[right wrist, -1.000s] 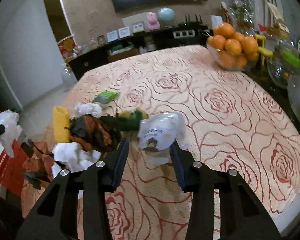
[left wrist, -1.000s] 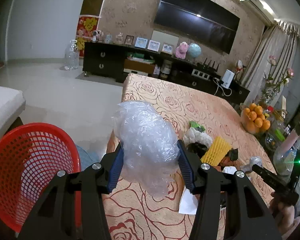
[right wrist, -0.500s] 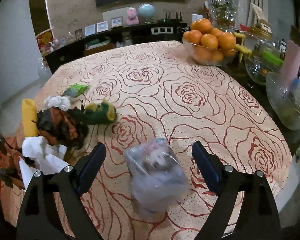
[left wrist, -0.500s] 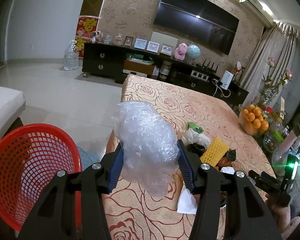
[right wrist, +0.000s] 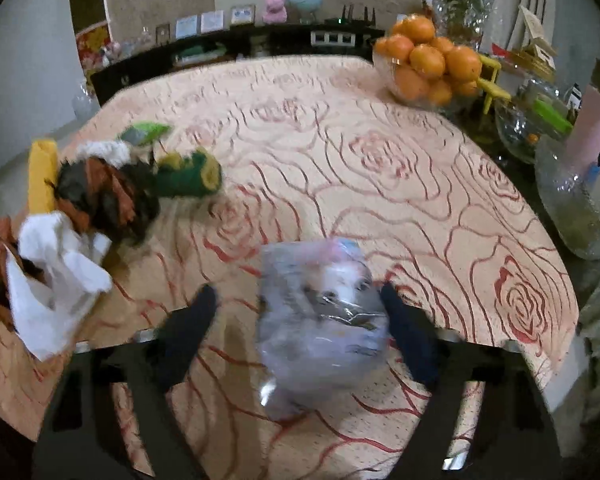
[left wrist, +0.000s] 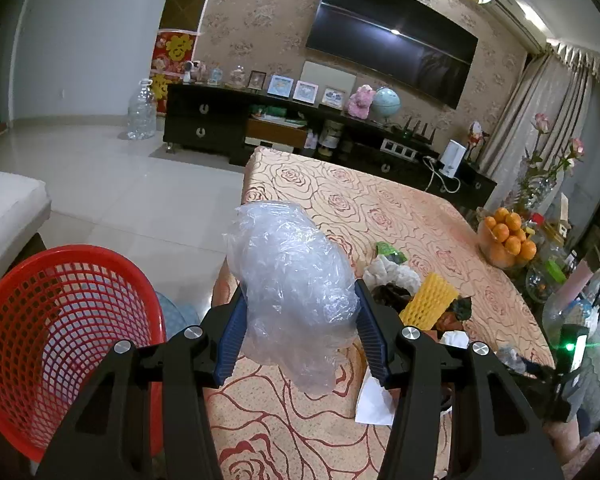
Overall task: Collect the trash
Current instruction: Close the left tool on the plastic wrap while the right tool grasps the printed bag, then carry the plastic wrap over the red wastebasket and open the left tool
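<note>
The right gripper (right wrist: 296,312) has just been closing around the blurred, crinkled packet (right wrist: 320,316), seemingly ungripped; clear plastic (left wrist: 296,292) is held clamped in the left gripper (left wrist: 298,320).

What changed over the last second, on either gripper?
The right gripper let go of the small plastic packet, which now lies on the tablecloth. Its jaws swung wide and have just been closing again; the packet sits between them, a gap on the left side. The view is blurred. The left gripper stays clamped on the clear crumpled bag beside the red basket.
</note>
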Demonstrator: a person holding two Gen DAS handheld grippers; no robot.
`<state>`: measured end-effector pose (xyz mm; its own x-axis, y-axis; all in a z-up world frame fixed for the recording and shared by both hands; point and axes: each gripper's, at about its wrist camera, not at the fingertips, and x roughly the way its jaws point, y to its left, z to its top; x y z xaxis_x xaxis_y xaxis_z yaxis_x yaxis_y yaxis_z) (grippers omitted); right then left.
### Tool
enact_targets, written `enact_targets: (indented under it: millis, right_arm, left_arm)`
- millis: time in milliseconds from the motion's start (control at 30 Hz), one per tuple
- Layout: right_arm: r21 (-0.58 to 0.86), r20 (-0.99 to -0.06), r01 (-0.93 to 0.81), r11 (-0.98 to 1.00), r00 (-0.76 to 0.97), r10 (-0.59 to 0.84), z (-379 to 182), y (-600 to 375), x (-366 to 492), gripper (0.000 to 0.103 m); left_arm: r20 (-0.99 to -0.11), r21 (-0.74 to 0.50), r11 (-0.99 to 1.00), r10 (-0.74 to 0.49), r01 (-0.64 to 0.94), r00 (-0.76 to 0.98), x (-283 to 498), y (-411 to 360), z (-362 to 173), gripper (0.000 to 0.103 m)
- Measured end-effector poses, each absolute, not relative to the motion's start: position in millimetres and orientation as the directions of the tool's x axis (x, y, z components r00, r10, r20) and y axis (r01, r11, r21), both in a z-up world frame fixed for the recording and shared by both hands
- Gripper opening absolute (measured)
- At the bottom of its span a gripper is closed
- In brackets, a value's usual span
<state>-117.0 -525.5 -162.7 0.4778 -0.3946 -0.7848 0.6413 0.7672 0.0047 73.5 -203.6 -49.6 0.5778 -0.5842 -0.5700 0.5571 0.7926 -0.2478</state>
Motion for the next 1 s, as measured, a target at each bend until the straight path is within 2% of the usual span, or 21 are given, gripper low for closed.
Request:
enact_targets:
  millis: [100,200,700,1000]
  right_arm:
    - [0.023,-0.778,0.652,0.758,0.488,-0.397,-161,-531,-120,0.049]
    - [0.046,-0.770,0.656,0.753,0.503,-0.392,-158,-532,-120,0.043]
    - [0.080,-0.651,0.535,0.841,0.667,-0.362,-98,-488,-95,0.043]
    - [0.119,-0.629,0.353,0.928,0.750,-0.205,-62,-435,-44,0.043]
  left_arm:
    - [-0.566,-0.242,0.791,-0.586,0.562,0.580,72,-204,-48,0.049]
    - [-0.566,-0.234,0.792,-0.582,0.563,0.584,72,-205,-48,0.049]
    - [-0.532,-0.206,0.823,-0.548,0.529,0.646,73,-182,-34,0.049]
    - [-0.499,-0.144,0.870,-0.476,0.472,0.724,78,-149,-15,0.049]
